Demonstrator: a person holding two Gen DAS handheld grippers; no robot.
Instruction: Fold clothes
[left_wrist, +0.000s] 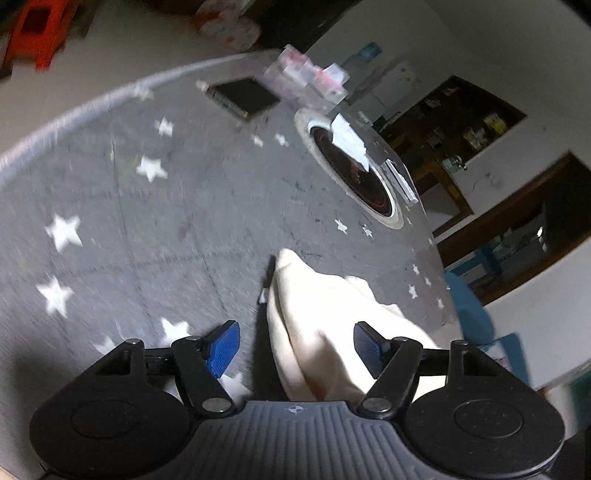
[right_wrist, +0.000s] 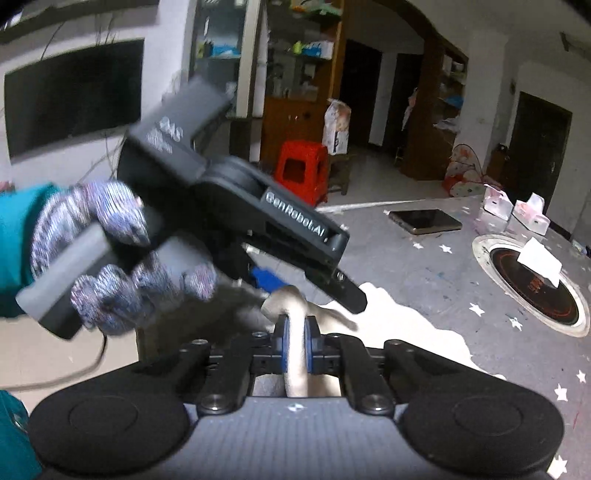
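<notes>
A cream-white garment (left_wrist: 317, 325) lies bunched on the grey star-print tablecloth (left_wrist: 147, 221), running back under my left gripper (left_wrist: 295, 349). The left gripper is open, its blue pads on either side of the cloth and apart from it. In the right wrist view my right gripper (right_wrist: 295, 345) is shut on a rolled edge of the same garment (right_wrist: 295, 354), which spreads out to the right (right_wrist: 406, 332). The left gripper (right_wrist: 295, 236), held by a gloved hand (right_wrist: 110, 258), hovers just above and beyond the right one.
A round built-in cooktop (left_wrist: 351, 173) with white paper on it sits at the table's far side. A dark tablet (left_wrist: 243, 98) and small white boxes (left_wrist: 306, 74) lie near the far edge. A red stool (right_wrist: 301, 170) stands on the floor beyond.
</notes>
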